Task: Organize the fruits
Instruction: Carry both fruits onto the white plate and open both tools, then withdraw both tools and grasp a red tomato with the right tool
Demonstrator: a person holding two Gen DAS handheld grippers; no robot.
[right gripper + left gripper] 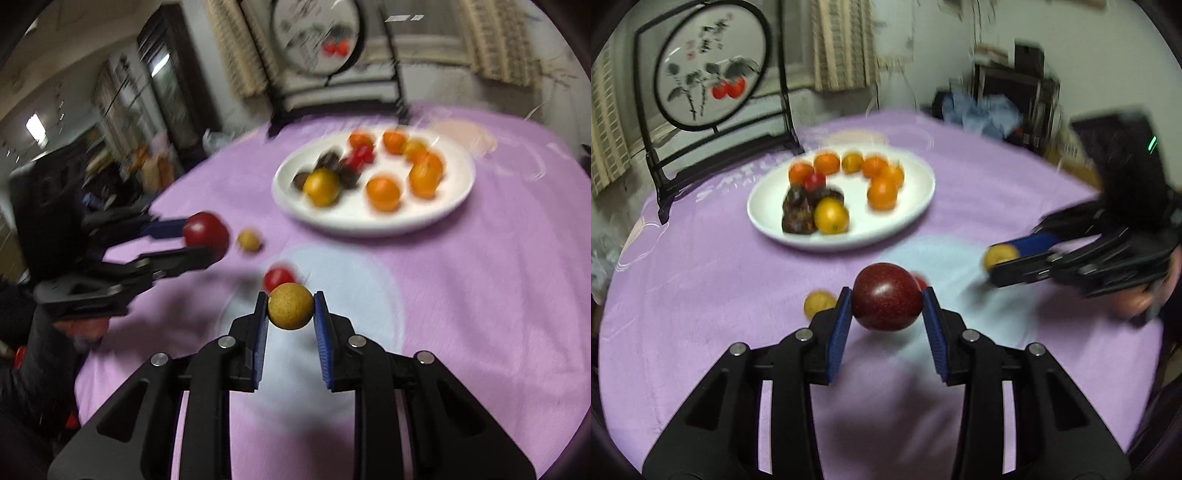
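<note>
Purple cloth covers your table, with a pale round patch in the middle and a framed round painting standing at the far edge. Your white plate sits on the cloth in front of the painting. It holds a curved row of oranges along the far and right side, a yellow-orange fruit at the near left, a cluster of dark fruits beside it, and one small red fruit behind those. Blur hides finer detail.

Your left gripper points down toward the cloth, and its blue pads pinch a dark red plum from both sides, lifted clear of the table. Just left of it a small yellow fruit lies on the cloth, and a small red fruit peeks out behind the plum.

Your right gripper also tilts downward over the pale patch, its jaws pressed onto a tan-yellow ball-shaped fruit, held off the cloth. In the left camera it comes in from the right side, well apart from the plate. Both held fruits are on the near side of the plate, not yet in it. Your hand on the left gripper shows only partly, in a dark sleeve.
</note>
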